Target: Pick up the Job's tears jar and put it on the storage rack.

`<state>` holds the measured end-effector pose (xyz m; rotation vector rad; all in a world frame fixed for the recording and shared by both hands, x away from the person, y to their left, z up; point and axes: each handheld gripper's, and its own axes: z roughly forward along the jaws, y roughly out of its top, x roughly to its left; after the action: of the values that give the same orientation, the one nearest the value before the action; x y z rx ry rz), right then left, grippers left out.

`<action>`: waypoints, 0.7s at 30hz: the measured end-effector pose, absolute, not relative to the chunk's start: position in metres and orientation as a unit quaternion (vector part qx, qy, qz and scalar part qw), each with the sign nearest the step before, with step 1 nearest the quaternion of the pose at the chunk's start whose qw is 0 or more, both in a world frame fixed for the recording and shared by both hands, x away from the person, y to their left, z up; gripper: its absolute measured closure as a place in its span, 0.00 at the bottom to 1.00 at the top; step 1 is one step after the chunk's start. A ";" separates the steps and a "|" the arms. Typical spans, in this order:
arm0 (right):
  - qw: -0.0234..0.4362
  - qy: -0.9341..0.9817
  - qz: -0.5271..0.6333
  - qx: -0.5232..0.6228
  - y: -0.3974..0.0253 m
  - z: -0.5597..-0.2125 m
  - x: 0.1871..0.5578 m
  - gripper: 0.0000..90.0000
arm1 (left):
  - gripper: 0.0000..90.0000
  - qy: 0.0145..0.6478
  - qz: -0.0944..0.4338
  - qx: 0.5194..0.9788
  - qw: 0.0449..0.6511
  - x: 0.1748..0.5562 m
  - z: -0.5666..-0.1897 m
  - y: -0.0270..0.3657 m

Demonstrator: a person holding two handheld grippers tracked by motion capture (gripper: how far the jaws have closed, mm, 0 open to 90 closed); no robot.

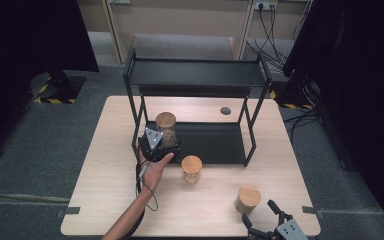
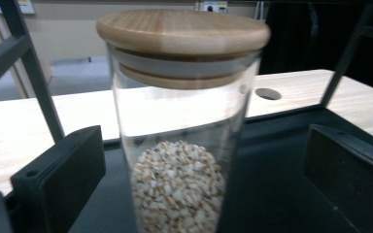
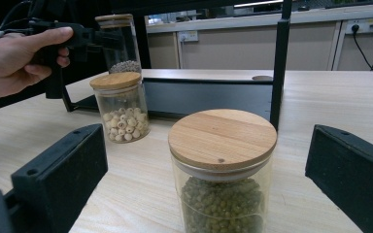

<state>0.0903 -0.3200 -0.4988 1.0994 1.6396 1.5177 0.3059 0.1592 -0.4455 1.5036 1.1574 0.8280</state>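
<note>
A glass jar of pale grain (image 2: 182, 121) with a wooden lid stands on the lower tier (image 1: 215, 142) of a black rack, at its left end. My left gripper (image 2: 204, 145) is open, one jaw on each side of the jar with a gap to the glass. In the high view that gripper (image 1: 164, 142) sits at the jar (image 1: 166, 121). A jar of green beans (image 3: 222, 165) stands on the table between the open jaws of my right gripper (image 3: 206, 160), untouched. In the high view this jar (image 1: 247, 198) is near the front right, the right gripper (image 1: 258, 211) just behind it.
A third jar with white round seeds (image 1: 191, 169) stands on the table in front of the rack. The rack's upper shelf (image 1: 195, 72) is bare and its posts (image 1: 250, 145) rise close by. A round cable hole (image 1: 225, 110) lies at the table's back.
</note>
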 end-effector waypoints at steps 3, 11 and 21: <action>0.320 0.624 0.578 0.418 -0.320 -0.499 0.090 0.02 | 0.02 0.474 0.338 0.629 0.516 0.300 -0.445 0.161; 0.321 0.623 0.578 0.418 -0.320 -0.499 0.090 0.02 | 0.02 0.458 0.334 0.636 0.523 0.285 -0.445 0.166; 0.321 0.623 0.578 0.418 -0.320 -0.499 0.090 0.02 | 0.02 0.441 0.328 0.638 0.540 0.264 -0.444 0.178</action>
<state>0.0899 -0.3200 -0.4990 1.0986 1.6368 1.5191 0.2644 0.1780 -0.4437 1.5160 1.0482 0.7787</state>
